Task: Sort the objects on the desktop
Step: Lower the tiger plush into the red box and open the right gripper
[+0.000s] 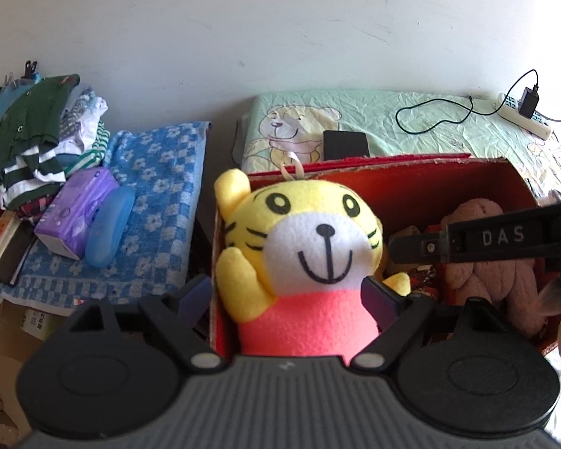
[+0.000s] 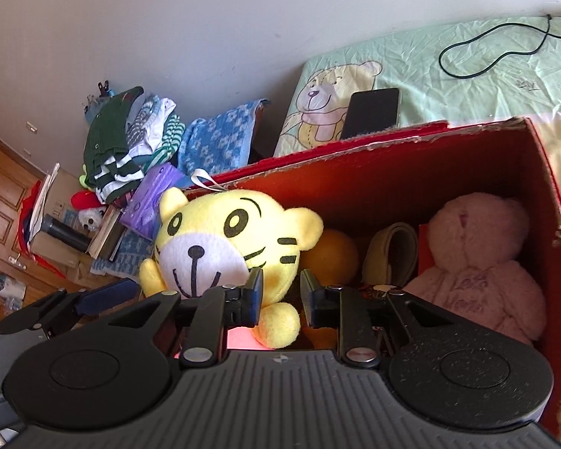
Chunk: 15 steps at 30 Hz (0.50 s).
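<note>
A yellow tiger plush with a pink body stands at the left end of the red cardboard box. My left gripper has its jaws wide, one finger on each side of the plush's pink body; I cannot tell whether they press it. In the right wrist view the tiger plush leans at the box's left end. My right gripper is open with a narrow gap, just above the plush's yellow paw and apart from it. A pink teddy lies in the right end.
An orange ball and a beige strap lie in the box. A black phone, a cable and a power strip lie on the green sheet. Left are folded clothes, a purple tissue pack and a blue case.
</note>
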Motion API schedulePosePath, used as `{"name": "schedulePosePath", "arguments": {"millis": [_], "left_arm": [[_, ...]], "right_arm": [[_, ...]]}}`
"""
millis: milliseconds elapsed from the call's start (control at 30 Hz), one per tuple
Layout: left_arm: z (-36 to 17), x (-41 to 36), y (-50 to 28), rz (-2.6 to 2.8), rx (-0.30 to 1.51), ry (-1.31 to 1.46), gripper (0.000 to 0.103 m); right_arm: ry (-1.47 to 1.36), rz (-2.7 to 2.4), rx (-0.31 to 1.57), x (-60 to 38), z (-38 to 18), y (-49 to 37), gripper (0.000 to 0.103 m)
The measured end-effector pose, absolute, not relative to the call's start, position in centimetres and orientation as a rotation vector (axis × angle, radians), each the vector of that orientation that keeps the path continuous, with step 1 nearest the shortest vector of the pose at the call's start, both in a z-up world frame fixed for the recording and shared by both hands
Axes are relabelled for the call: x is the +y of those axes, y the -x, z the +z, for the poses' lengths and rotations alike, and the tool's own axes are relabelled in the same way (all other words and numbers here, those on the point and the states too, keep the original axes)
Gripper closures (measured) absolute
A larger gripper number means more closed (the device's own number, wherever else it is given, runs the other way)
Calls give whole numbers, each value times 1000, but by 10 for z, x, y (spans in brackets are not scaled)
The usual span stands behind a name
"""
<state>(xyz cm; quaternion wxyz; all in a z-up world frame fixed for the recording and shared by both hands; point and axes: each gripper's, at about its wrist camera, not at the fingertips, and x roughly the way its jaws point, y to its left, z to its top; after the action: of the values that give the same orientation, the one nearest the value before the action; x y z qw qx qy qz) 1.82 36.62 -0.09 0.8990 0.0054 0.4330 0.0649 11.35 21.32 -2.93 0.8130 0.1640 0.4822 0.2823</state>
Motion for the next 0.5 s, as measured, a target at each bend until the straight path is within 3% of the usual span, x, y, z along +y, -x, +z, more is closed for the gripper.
{"name": "schedulePosePath", "arguments": {"millis": [500], "left_arm": [[5,372,-22,263,921,-53,13]], "right_arm": [[-337,552,1003,212,-27,-96,73]]}}
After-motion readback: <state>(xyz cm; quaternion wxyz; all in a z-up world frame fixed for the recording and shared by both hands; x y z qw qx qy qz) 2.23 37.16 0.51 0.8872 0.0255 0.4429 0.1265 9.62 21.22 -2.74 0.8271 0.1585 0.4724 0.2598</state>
